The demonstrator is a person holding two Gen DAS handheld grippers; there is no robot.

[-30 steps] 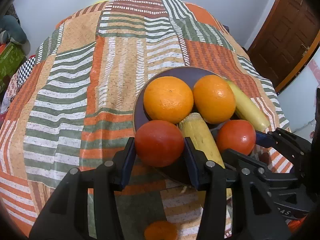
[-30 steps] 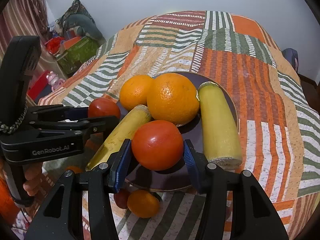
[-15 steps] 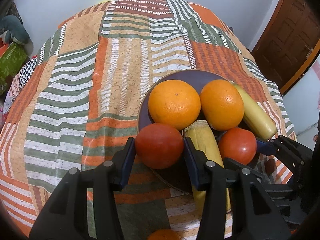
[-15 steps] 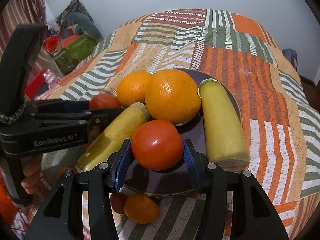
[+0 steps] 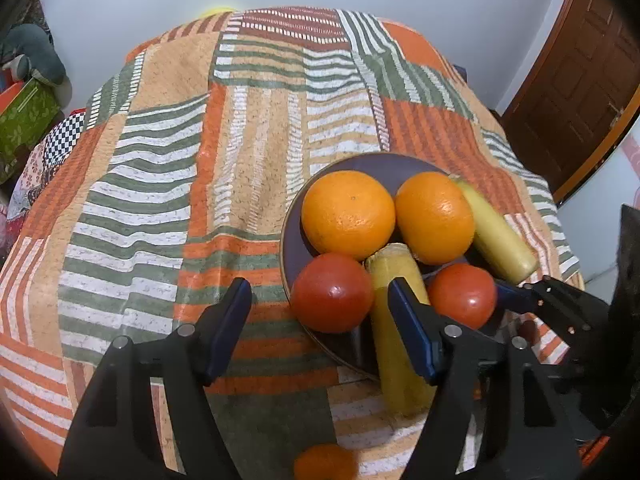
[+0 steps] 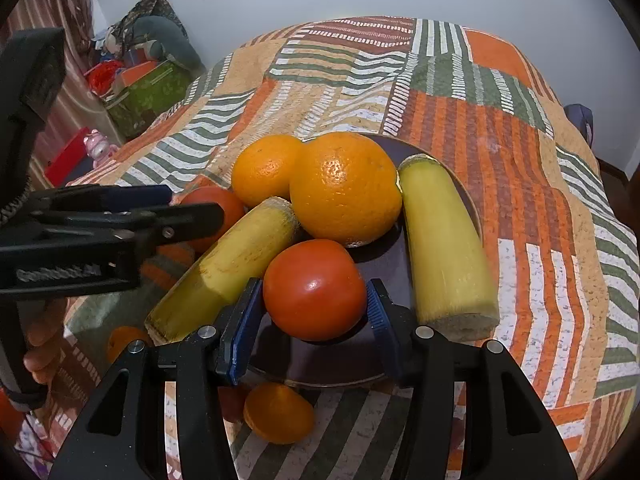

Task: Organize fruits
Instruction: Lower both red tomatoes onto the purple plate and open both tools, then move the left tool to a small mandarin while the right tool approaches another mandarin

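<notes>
A dark plate (image 5: 372,166) on the patchwork cloth holds two oranges (image 5: 348,210) (image 5: 434,216), two yellow stalk pieces (image 5: 400,340) (image 5: 496,236) and two tomatoes. My left gripper (image 5: 320,300) is open; the left tomato (image 5: 332,292) rests on the plate rim between its spread fingers, nearer the right one. My right gripper (image 6: 314,300) is shut on the other tomato (image 6: 316,288), low over the plate's near side (image 6: 320,378). The left gripper also shows in the right wrist view (image 6: 132,216).
A small orange fruit (image 6: 278,412) and a dark red fruit (image 6: 232,402) lie on the cloth in front of the plate. Boxes and toys (image 6: 144,88) stand off the left. A wooden door (image 5: 580,80) is at the right.
My left gripper has opened and let go of its tomato, which now sits on the plate rim. The right gripper still grips its tomato, slightly lower over the plate.
</notes>
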